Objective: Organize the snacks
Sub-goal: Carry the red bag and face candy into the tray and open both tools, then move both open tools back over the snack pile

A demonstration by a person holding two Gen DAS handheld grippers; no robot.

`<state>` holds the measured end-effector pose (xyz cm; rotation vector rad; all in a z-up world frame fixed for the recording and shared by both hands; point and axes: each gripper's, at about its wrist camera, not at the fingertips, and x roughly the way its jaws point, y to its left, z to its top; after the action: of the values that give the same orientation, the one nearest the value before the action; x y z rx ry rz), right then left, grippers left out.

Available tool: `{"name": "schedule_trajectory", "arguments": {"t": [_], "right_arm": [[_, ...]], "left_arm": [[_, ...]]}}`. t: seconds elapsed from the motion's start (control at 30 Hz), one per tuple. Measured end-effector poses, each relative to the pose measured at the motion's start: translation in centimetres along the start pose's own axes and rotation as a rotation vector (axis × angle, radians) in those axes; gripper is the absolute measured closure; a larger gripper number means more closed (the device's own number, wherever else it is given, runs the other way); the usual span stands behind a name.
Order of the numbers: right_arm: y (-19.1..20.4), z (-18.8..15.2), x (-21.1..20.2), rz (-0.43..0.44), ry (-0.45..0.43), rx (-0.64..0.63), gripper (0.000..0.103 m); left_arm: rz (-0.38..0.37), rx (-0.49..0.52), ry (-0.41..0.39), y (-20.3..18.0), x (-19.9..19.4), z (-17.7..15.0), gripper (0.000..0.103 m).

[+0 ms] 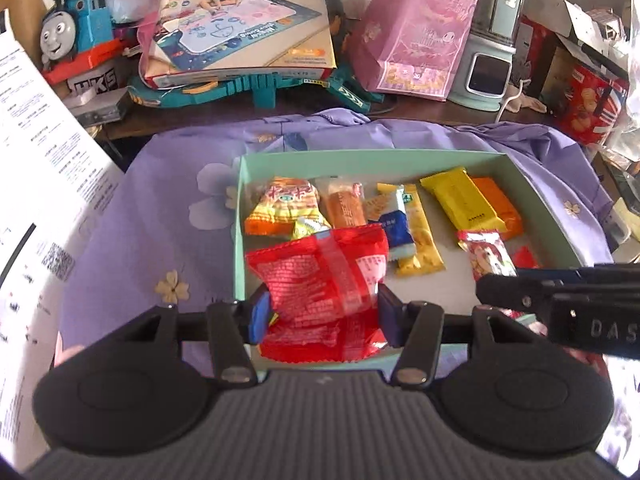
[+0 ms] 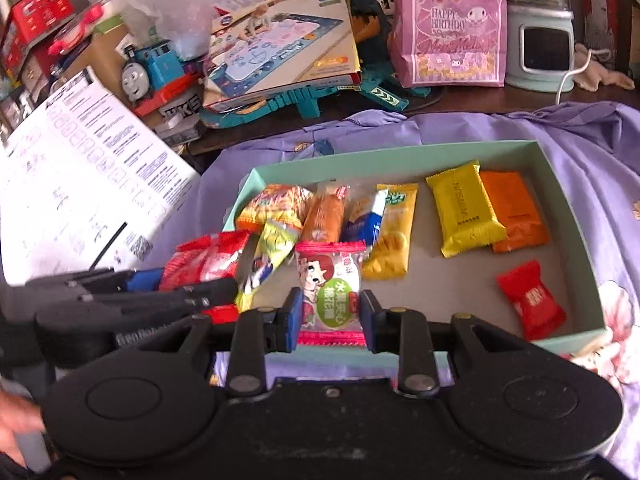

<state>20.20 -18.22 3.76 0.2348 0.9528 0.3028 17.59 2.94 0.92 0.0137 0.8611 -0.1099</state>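
Black fingers (image 1: 322,312) over mint box (image 1: 360,157) on lilac floral cloth (image 1: 160,208), toys behind

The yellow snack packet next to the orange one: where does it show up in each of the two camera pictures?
Left wrist view: the yellow packet lies right of centre, at the box's far end.
Right wrist view: the same packet lies right of centre, overlapping the orange packet.
Shared landmark: the green box, far wall.

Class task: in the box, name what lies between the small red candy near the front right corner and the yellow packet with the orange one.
Nothing: bare grey box floor separates the red candy from the yellow packet and orange packet, clearest in the right wrist view.
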Motion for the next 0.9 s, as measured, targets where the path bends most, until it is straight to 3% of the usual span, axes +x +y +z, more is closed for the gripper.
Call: {"name": "schedule_trajectory", "arguments": {"t": [0.13, 0.2, 0.27, 0.33, 0.47, 0.9], "right_arm": [[-0.4, 1.1, 2.1, 0.005, 0.022, 0.032, 0.069], [-0.6, 1.3, 2.5, 0.015, 0.021, 0.058, 0.049], [-0.7, 1.4, 2.5, 0.008, -0.001, 0.063, 0.017], [-0.9, 1.3, 2.5, 0.01, -0.008, 0.065, 0.013], [-1.9, 0.8, 2.3, 0.019, -0.005, 0.102, 0.0], [-1.3, -2.0, -1.3, 0.012, -0.018, 0.085, 0.0]], "left_arm": [[0.011, 0.028, 0.024, -0.6, 2.2, 0.3, 0.047], [0.028, 0.033, 0.036, -0.6, 2.9, 0.3, 0.035], [0.053, 0.029, 0.02, -0.5, 2.8, 0.1, 0.008], [0.075, 0.026, 0.006, -0.3, 2.6, 0.1, 0.001], [0.07, 0.008, 0.022, 0.1, 2.7, 0.0, 0.001], [0.069, 0.005, 0.015, 0.9, -0.5, -2.1, 0.0]]}}
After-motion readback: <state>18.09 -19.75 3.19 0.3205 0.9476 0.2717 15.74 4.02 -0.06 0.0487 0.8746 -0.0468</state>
